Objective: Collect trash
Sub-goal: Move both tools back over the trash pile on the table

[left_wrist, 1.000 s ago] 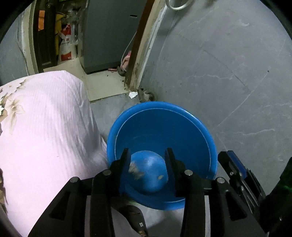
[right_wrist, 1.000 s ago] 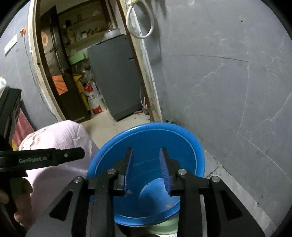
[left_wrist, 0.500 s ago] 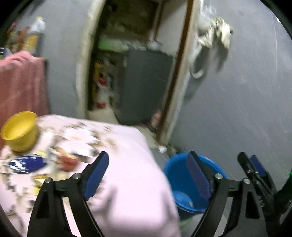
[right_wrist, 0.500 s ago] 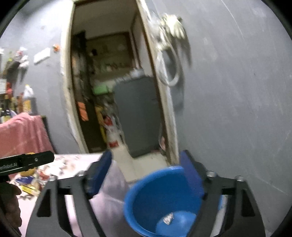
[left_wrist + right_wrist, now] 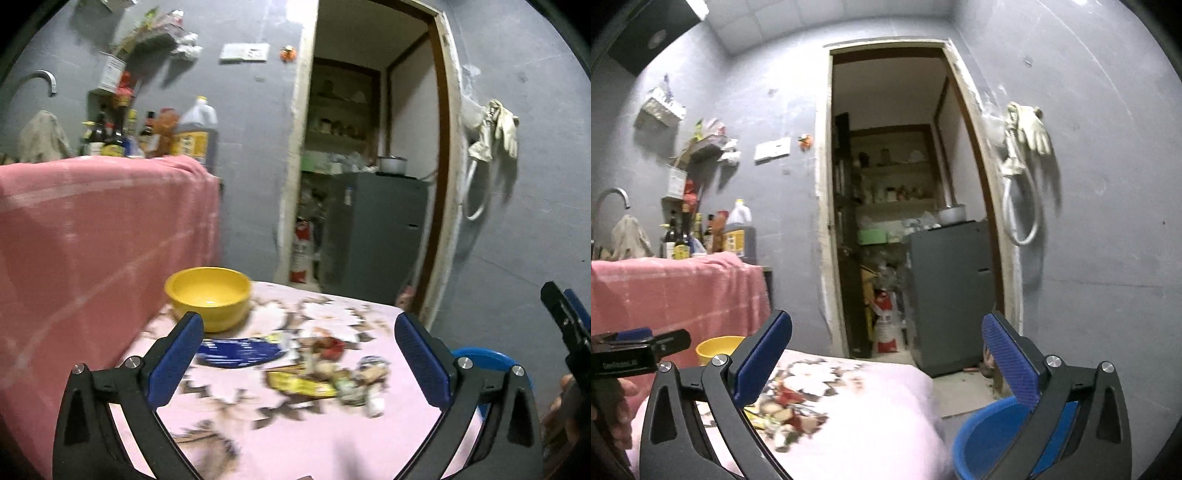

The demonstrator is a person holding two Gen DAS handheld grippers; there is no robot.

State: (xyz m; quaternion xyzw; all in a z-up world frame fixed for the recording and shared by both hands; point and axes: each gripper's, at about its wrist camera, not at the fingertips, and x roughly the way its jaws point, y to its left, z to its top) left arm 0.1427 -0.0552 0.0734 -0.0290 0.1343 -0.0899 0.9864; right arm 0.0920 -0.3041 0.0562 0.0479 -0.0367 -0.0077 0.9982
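A heap of trash (image 5: 317,373) lies on the table's pink flowered cloth (image 5: 295,443): a yellow wrapper (image 5: 299,384), a flat blue wrapper (image 5: 240,352) and small red and white scraps. My left gripper (image 5: 297,332) hangs over it, jaws opening wide, nothing between them. My right gripper (image 5: 886,325) is further right, above the table's corner, jaws also opening and empty. The trash (image 5: 786,413) sits below its left finger. The blue bucket (image 5: 990,435) stands on the floor right of the table, with only its rim (image 5: 480,356) visible in the left wrist view.
A yellow bowl (image 5: 208,295) stands on the table behind the trash. Left of it rises a counter draped in pink cloth (image 5: 92,240), with bottles (image 5: 192,133) on top. Beyond is a doorway with a grey fridge (image 5: 376,229). Gloves (image 5: 1030,129) hang on the grey wall.
Both grippers rose from over the blue bucket and swung left to face the table. Their jaws went from nearly shut to wide open.
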